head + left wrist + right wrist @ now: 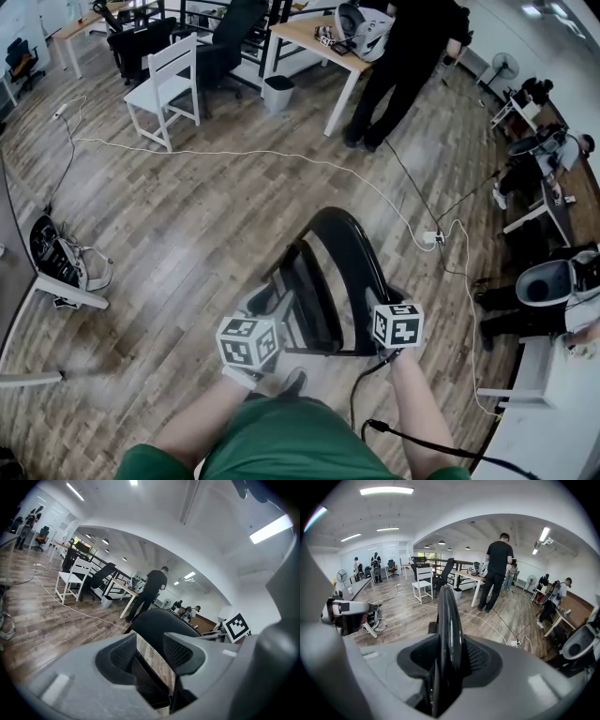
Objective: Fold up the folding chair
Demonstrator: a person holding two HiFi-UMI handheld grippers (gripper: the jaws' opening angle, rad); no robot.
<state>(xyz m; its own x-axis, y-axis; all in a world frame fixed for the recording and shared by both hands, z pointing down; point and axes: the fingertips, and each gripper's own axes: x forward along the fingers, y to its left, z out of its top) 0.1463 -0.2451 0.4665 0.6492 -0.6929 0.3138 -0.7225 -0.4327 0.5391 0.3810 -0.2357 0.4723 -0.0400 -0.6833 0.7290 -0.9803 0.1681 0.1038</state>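
Observation:
The black folding chair [328, 272] stands on the wood floor right in front of me, with its curved backrest [352, 248] on the far side. My right gripper [377, 302] is shut on the backrest's side edge, which runs as a thin black blade [447, 616] between its pads [476, 660]. My left gripper [279, 306] is at the seat's left edge. In the left gripper view its jaws [150, 648] stand apart: floor shows through the gap and the black seat [150, 686] lies low between them, with neither pad visibly pressing. The backrest [159, 623] rises beyond.
A white cable [281, 155] crosses the floor to a power strip [433, 238] right of the chair. A white wooden chair [169, 84], a bin [277, 92] and a desk [314, 42] with a standing person [403, 56] are behind. Equipment [56, 258] lies at left.

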